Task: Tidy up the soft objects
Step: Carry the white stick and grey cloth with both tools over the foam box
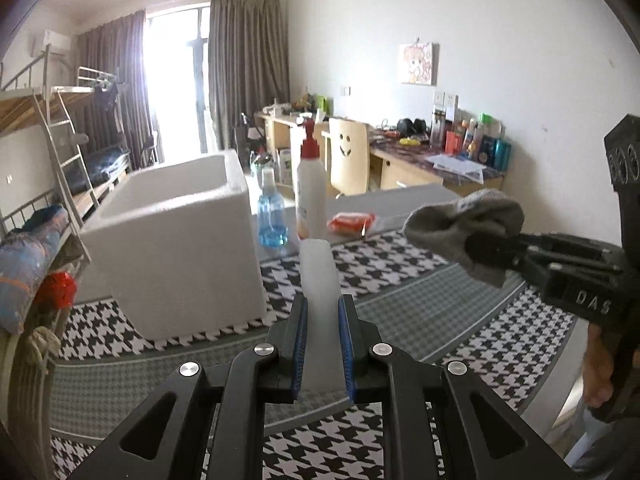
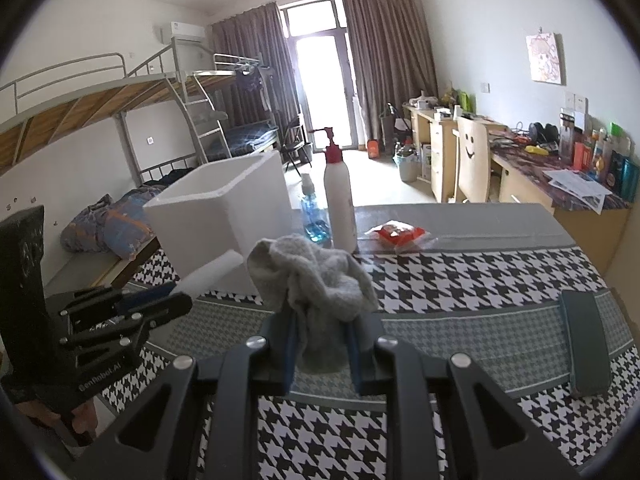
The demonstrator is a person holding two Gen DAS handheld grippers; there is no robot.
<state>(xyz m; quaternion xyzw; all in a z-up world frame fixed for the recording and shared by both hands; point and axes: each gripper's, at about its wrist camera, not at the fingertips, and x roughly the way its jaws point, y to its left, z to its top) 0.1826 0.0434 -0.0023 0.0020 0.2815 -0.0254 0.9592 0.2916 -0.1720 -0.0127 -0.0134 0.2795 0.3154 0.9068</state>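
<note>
— While the left gripper (image 1: 322,344) sits lowest in its own view, what is it pinching?

— A white foam stick (image 1: 319,280), clamped between the blue pads (image 1: 301,344). Its long axis runs straight away from the camera toward 12 o'clock, free end raised above the table. In the right wrist view the same stick (image 2: 212,274) slants up toward 1 o'clock out of the left gripper (image 2: 168,300).

— And the right gripper (image 2: 322,344)?

— Its fingers are squeezed onto a crumpled grey sock (image 2: 320,280), which bunches upward with no clear long axis. From the left camera that sock (image 1: 464,228) hangs at 3 o'clock, held in the air by the right gripper (image 1: 486,246).

— What lies beneath them?

— A table under a houndstooth cloth (image 2: 460,280) with grey bands. At 4 o'clock in the right wrist view a dark flat case (image 2: 584,344) rests on it.

— Farther on?

— An open white foam box (image 1: 176,240) at 10 o'clock, then a blue spray bottle (image 1: 272,216), a white pump bottle (image 1: 311,192) with a red top, and a red packet (image 1: 352,222) toward 1 o'clock.

— And the room?

— Bunk beds (image 2: 120,120) at 9 o'clock, brown curtains (image 2: 384,52) round a bright glass door at 12, a cluttered desk (image 2: 560,172) and smiley-backed chair (image 2: 472,160) at 2.
</note>
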